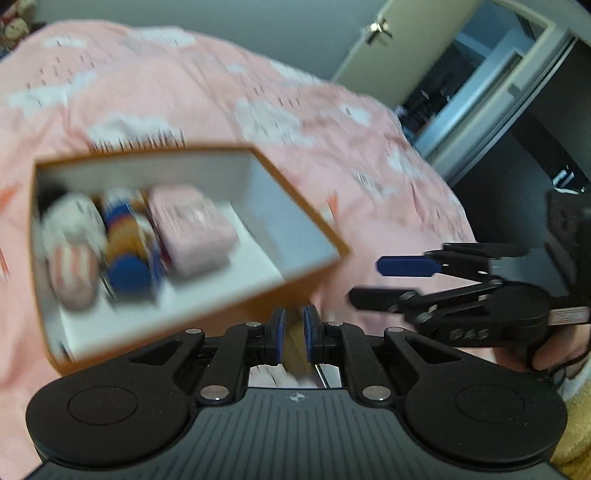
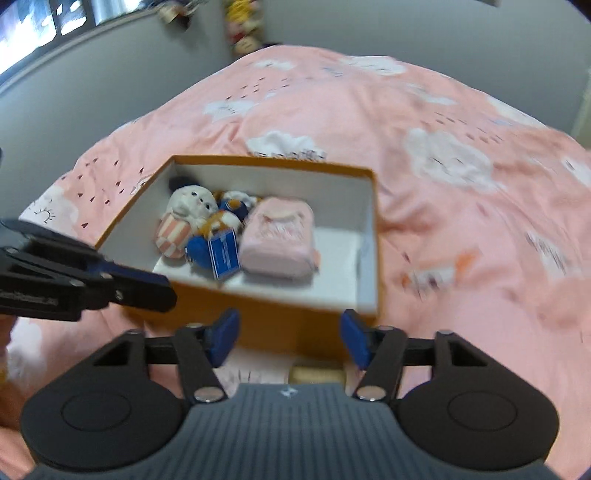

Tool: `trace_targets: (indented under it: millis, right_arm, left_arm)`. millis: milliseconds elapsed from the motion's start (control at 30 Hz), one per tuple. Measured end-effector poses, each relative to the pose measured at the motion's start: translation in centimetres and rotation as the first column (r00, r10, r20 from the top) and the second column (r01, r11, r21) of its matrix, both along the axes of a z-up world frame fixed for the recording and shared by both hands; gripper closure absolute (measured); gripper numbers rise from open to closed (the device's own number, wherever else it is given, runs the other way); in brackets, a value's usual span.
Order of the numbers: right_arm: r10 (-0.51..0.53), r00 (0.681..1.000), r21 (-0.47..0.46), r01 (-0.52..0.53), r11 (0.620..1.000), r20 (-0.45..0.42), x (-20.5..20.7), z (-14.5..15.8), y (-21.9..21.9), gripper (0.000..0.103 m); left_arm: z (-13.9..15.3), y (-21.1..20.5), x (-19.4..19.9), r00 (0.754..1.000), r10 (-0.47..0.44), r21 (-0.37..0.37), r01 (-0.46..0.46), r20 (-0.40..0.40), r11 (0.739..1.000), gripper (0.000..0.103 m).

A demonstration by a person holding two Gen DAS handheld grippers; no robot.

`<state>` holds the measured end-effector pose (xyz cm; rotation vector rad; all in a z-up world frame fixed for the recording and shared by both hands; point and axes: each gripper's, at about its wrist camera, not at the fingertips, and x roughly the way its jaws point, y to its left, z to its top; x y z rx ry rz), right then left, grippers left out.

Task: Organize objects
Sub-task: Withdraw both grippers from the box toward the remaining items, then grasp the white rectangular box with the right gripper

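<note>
An orange box (image 2: 266,310) with a white inside lies open on the pink cloud-print bedspread (image 2: 443,184). In it sit a white plush with a pink striped base (image 2: 184,214), a blue and orange plush with a blue tag (image 2: 218,243), and a pink pouch (image 2: 280,236). My right gripper (image 2: 290,339) hangs open just before the box's near wall, nothing between its pads. My left gripper (image 1: 293,332) shows a narrow gap with nothing gripped, near the box's (image 1: 288,221) front corner. The right gripper (image 1: 376,282) is to its right. The left gripper (image 2: 147,284) reaches in from the left.
The bedspread (image 1: 184,92) spreads wide around the box. A door (image 1: 388,55) and a dark doorway stand beyond the bed's right edge. Plush toys (image 2: 243,33) sit against the grey wall at the far end. A hand (image 1: 554,354) holds the right gripper.
</note>
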<state>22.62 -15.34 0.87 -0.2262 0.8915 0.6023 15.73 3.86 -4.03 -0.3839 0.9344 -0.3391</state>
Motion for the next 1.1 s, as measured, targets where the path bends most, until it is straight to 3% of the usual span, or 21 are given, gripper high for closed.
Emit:
trace_targets:
  millis: [200, 300, 400, 500, 633, 767, 900, 1033, 1100]
  right_arm:
    - [-0.170, 0.979, 0.082, 0.179, 0.980, -0.110, -5.1, -4.1, -5.8, 0.055]
    - [-0.219, 0.961, 0.070, 0.233, 0.970, -0.167, -6.4, -7.0, -6.9, 0.066]
    - [-0.234, 0.952, 0.056, 0.250, 0.967, -0.196, -6.6, -8.9, -6.9, 0.070]
    - [-0.233, 0.947, 0.029, 0.245, 0.969, -0.221, -6.2, -10.5, -6.1, 0.068]
    - [-0.235, 0.950, -0.003, 0.240, 0.971, -0.206, -5.5, -10.8, -5.0, 0.058]
    - [-0.250, 0.941, -0.083, 0.237, 0.968, -0.227, -4.1, -11.3, -3.1, 0.039]
    - [-0.256, 0.940, -0.195, 0.214, 0.957, -0.225, -2.8, -11.8, -0.9, 0.034]
    - [-0.277, 0.939, -0.272, 0.218, 0.937, -0.202, -1.8, -12.9, 0.0, 0.040]
    - [-0.287, 0.939, -0.301, 0.223, 0.927, -0.190, -1.9, -13.2, -0.1, 0.051]
  left_arm:
    - [-3.7, -2.6, -1.8, 0.996, -0.026, -0.037, 0.022, -0.087, 0.999, 0.085]
    - [-5.1, -3.9, -2.4, 0.992, -0.030, -0.012, 0.029, -0.119, 1.000, 0.085]
    - [-6.0, -5.0, -2.8, 0.990, -0.031, 0.013, 0.033, -0.137, 0.999, 0.085]
    - [-6.2, -5.3, -3.3, 0.990, -0.005, 0.038, 0.011, -0.141, 0.999, 0.085]
    - [-6.1, -5.1, -3.3, 0.990, 0.024, 0.048, -0.018, -0.138, 0.999, 0.085]
    - [-6.1, -4.7, -3.0, 0.989, 0.053, 0.042, -0.048, -0.140, 0.998, 0.085]
    - [-6.2, -4.0, -2.7, 0.987, 0.074, 0.021, -0.071, -0.145, 0.997, 0.085]
    - [-6.2, -3.7, -2.5, 0.987, 0.076, 0.001, -0.077, -0.144, 0.997, 0.085]
    - [-6.2, -3.6, -2.4, 0.987, 0.070, -0.007, -0.071, -0.143, 0.997, 0.085]
